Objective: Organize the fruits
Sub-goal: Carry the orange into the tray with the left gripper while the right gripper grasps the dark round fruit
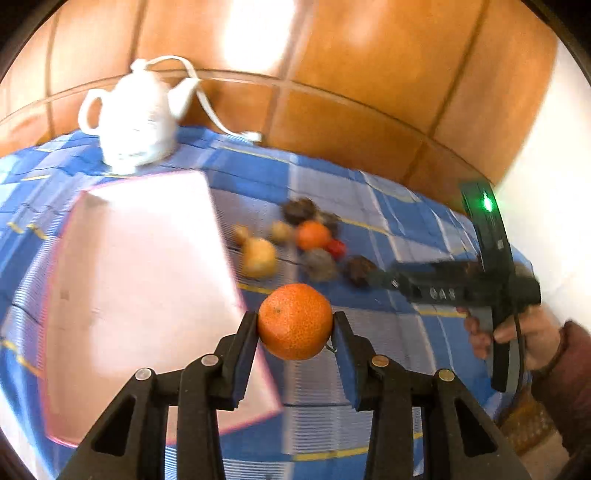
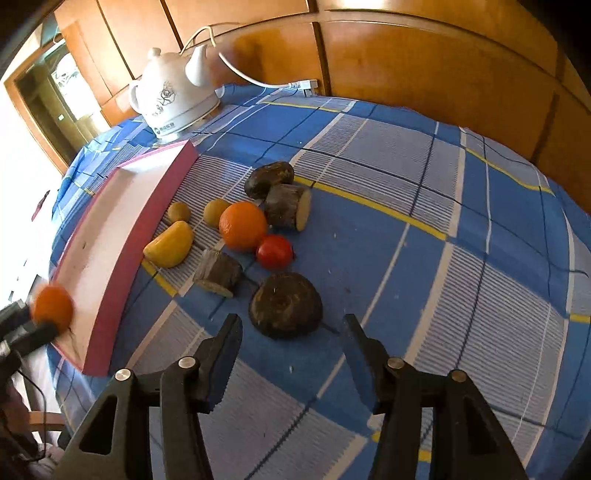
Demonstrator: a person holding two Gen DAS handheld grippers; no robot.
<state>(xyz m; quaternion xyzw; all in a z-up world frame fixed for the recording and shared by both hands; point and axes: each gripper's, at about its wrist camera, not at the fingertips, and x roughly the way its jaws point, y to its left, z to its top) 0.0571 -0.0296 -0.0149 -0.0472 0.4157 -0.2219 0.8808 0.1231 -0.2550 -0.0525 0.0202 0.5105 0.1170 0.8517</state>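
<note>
Now squeezing round, firm orange [image 1: 294,320] at three and nine o'clock in left gripper [image 1: 295,325]; right gripper [image 2: 293,334] apart, empty.

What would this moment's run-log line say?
left gripper: shut on orange, beside pink box | right gripper: open, empty, above dark root | box: empty

Daylight, bright and warm. Left wrist view smeared by motion: white ceramic kettle [image 1: 133,114], pale pink-edged tray [image 1: 140,295] and the small fruit pile [image 1: 295,243] all soft, while the orange mandarin [image 1: 294,321] close to the lens stays sharp. Glare blooms on the glossy orange wood panelling [image 1: 255,33]. Right wrist view crisp; window side [image 2: 22,221] blown out white. Fisheye bends the checked blue bench cloth [image 2: 461,258]; dark corners.
</note>
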